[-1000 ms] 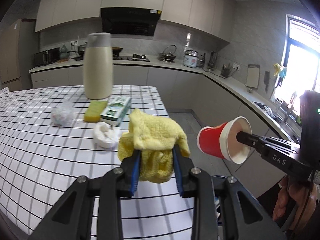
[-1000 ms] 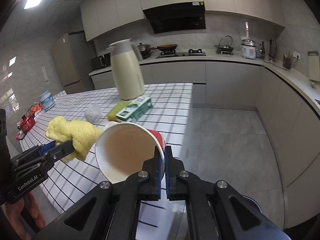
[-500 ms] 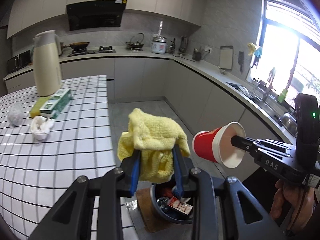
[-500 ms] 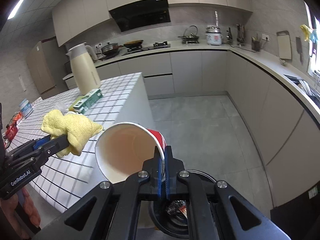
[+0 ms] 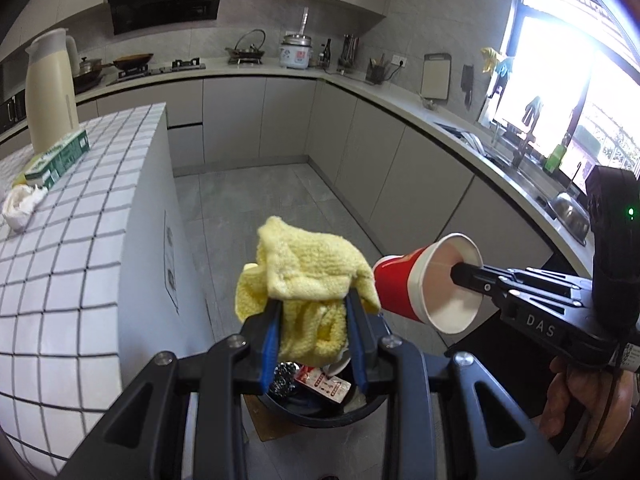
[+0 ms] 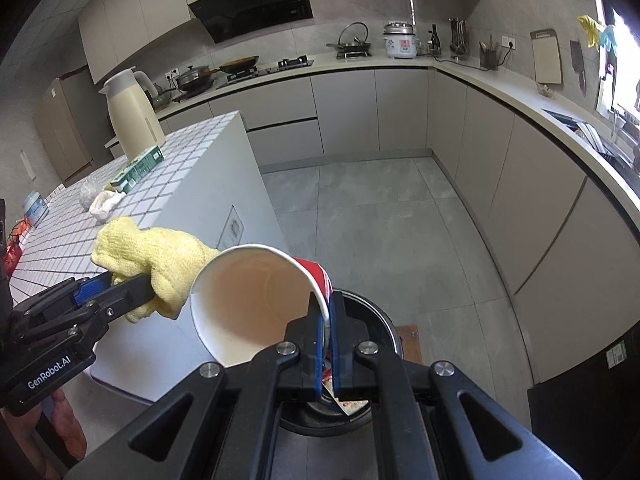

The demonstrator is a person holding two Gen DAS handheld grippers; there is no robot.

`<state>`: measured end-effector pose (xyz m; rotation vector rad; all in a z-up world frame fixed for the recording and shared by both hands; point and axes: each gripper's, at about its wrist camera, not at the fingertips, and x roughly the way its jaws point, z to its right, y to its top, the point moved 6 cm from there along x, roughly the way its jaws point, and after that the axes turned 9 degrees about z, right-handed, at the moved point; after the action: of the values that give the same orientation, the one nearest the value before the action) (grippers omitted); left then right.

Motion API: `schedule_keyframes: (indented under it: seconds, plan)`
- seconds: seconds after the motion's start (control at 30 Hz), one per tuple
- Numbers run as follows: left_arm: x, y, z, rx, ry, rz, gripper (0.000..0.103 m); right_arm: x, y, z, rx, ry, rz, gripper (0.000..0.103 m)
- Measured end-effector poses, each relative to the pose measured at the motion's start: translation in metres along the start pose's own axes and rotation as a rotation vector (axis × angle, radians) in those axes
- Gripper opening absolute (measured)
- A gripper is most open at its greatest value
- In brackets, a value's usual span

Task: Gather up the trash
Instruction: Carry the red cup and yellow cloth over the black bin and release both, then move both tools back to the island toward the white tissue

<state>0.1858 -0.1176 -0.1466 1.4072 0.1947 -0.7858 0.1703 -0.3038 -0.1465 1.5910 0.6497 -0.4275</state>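
My left gripper (image 5: 314, 300) is shut on a crumpled yellow cloth (image 5: 304, 268), held in the air over a black round trash bin (image 5: 320, 414) on the floor. Wrappers and a metal scrubber lie inside the bin. My right gripper (image 6: 326, 314) is shut on the rim of a red paper cup (image 6: 256, 300) with a white inside, tilted on its side above the same bin (image 6: 380, 320). From the right wrist view the cloth (image 6: 160, 256) and left gripper (image 6: 116, 286) sit just left of the cup. The cup (image 5: 424, 284) appears right of the cloth in the left wrist view.
A tiled island counter (image 5: 72, 248) stands at the left, carrying a cream thermos jug (image 5: 50, 88), a green box (image 5: 60, 158) and a crumpled white tissue (image 5: 20, 206). Grey cabinets (image 5: 400, 168) and a sink counter run along the right. A wooden board (image 6: 410, 342) lies under the bin.
Both grippers swung right, off the island counter, and sank to hang over the trash bin on the floor. The cloth and the cup stayed gripped throughout.
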Motion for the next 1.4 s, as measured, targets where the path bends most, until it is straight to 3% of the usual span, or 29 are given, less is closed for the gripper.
schedule_keyframes:
  seconds: [0.57, 0.67, 0.7, 0.77, 0.8, 0.83, 0.97, 1.4]
  plan:
    - [0.071, -0.085, 0.007, -0.066, 0.073, -0.216, 0.033, 0.090, -0.085, 0.044, 0.006, 0.069, -0.255, 0.004]
    - [0.085, -0.095, 0.001, -0.087, 0.116, -0.242, 0.053, 0.114, -0.095, 0.044, -0.006, 0.094, -0.303, 0.004]
    - [0.084, -0.096, -0.001, -0.088, 0.147, -0.239, 0.064, 0.125, -0.101, 0.046, -0.020, 0.091, -0.340, 0.005]
    - [0.080, -0.096, -0.005, -0.097, 0.168, -0.225, 0.078, 0.136, -0.109, 0.057, -0.043, 0.021, -0.373, 0.036]
    - [0.078, -0.096, -0.007, -0.101, 0.186, -0.221, 0.089, 0.137, -0.109, 0.064, -0.042, -0.004, -0.366, 0.078]
    - [0.077, -0.097, -0.008, -0.101, 0.199, -0.222, 0.103, 0.136, -0.109, 0.071, -0.033, -0.025, -0.357, 0.103]
    - [0.080, -0.102, -0.006, -0.096, 0.206, -0.251, 0.103, 0.135, -0.112, 0.091, -0.009, -0.084, -0.362, 0.103]
    - [0.082, -0.088, 0.017, -0.060, 0.166, -0.270, 0.103, 0.130, -0.098, 0.100, -0.026, -0.109, -0.350, 0.103]
